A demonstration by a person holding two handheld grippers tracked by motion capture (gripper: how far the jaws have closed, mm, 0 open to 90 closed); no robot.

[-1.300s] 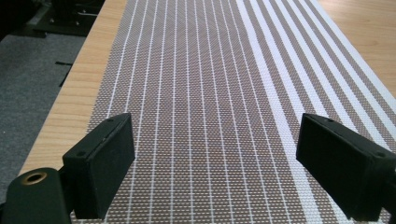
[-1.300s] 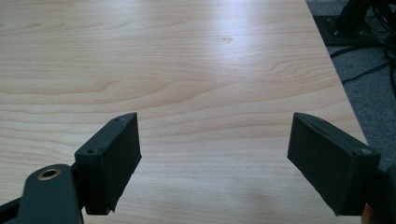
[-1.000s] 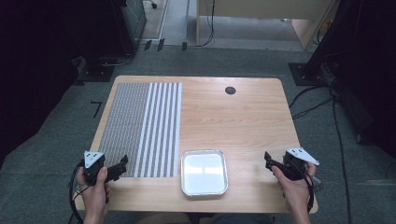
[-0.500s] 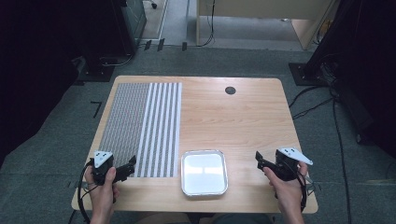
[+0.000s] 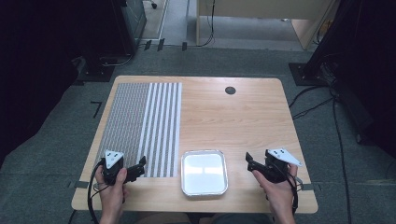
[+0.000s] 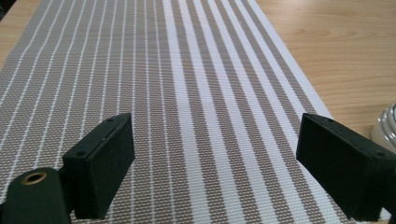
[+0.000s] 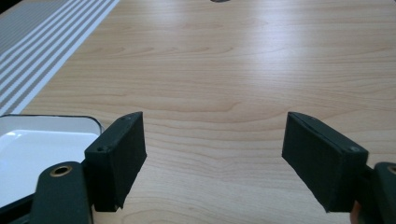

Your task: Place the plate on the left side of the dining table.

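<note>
My left gripper (image 5: 139,166) is held in a hand at the near left of the wooden table, over the near end of a striped woven placemat (image 5: 140,121). It is open, and in the left gripper view (image 6: 215,128) only the placemat (image 6: 187,70) lies between the jaws. My right gripper (image 5: 249,162) is held at the near right, pointing left toward a shallow white tray (image 5: 204,152). Its jaws have just been closing a little but stand open, with bare wood between them in the right gripper view (image 7: 215,121).
The tray's rim (image 7: 56,117) lies just left of the right gripper's left jaw, and its edge (image 6: 385,128) shows at the far right of the left gripper view. A round black cable hole (image 5: 230,90) sits near the table's far edge. Cables and furniture legs stand on the floor around.
Both hands have drifted inward toward the tray: the left gripper moved right along the placemat's near end, and the right gripper moved left.
</note>
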